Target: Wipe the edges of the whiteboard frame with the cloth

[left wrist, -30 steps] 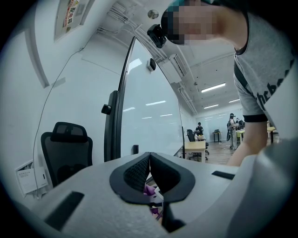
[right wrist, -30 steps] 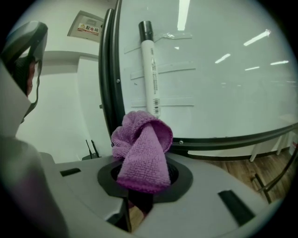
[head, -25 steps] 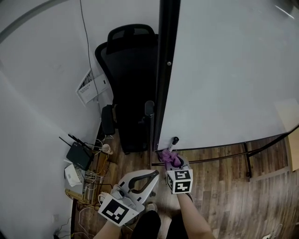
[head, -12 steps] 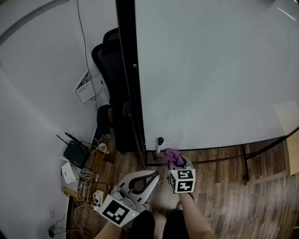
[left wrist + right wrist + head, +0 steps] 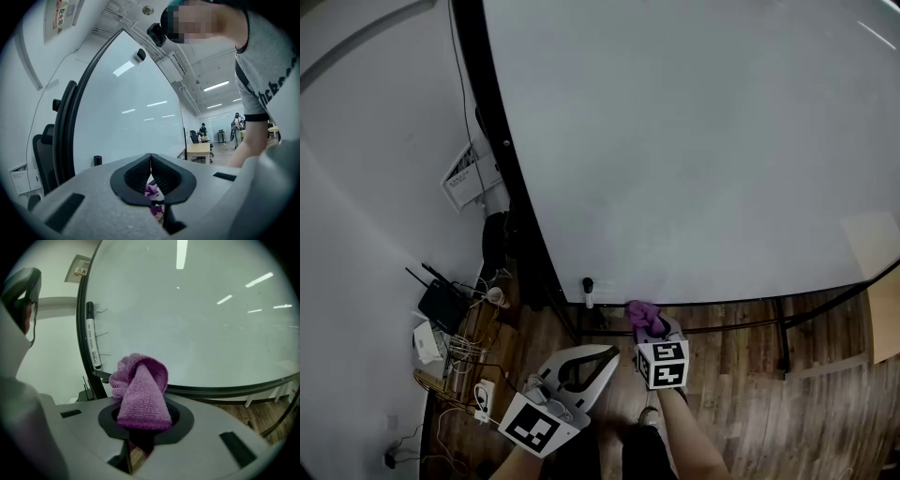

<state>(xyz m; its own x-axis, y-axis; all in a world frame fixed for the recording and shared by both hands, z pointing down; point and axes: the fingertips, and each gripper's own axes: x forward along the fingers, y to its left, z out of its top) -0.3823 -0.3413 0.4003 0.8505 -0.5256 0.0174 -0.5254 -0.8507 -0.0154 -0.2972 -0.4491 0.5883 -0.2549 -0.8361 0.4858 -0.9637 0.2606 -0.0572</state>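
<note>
A large whiteboard (image 5: 694, 150) with a black frame (image 5: 502, 150) fills most of the head view. My right gripper (image 5: 647, 323) is shut on a purple cloth (image 5: 643, 315), held just below the frame's bottom edge (image 5: 712, 302). In the right gripper view the purple cloth (image 5: 143, 390) bulges out of the jaws, close to the bottom frame edge (image 5: 220, 390) and the left frame edge (image 5: 83, 333). A black marker (image 5: 92, 336) stands in the corner; the marker (image 5: 588, 291) is left of the cloth. My left gripper (image 5: 605, 354) is shut and empty, lower left of the right one.
A black office chair (image 5: 497, 239) stands left of the board, partly hidden by the frame. A router (image 5: 439, 302), cables and small boxes lie on the wooden floor (image 5: 750, 394) by the white wall. The board's stand bars (image 5: 783, 333) run under its bottom edge.
The view has swung left: the board's left frame edge and chair slid leftward in the picture. The right gripper with the cloth stays near the bottom edge, right of the marker.
</note>
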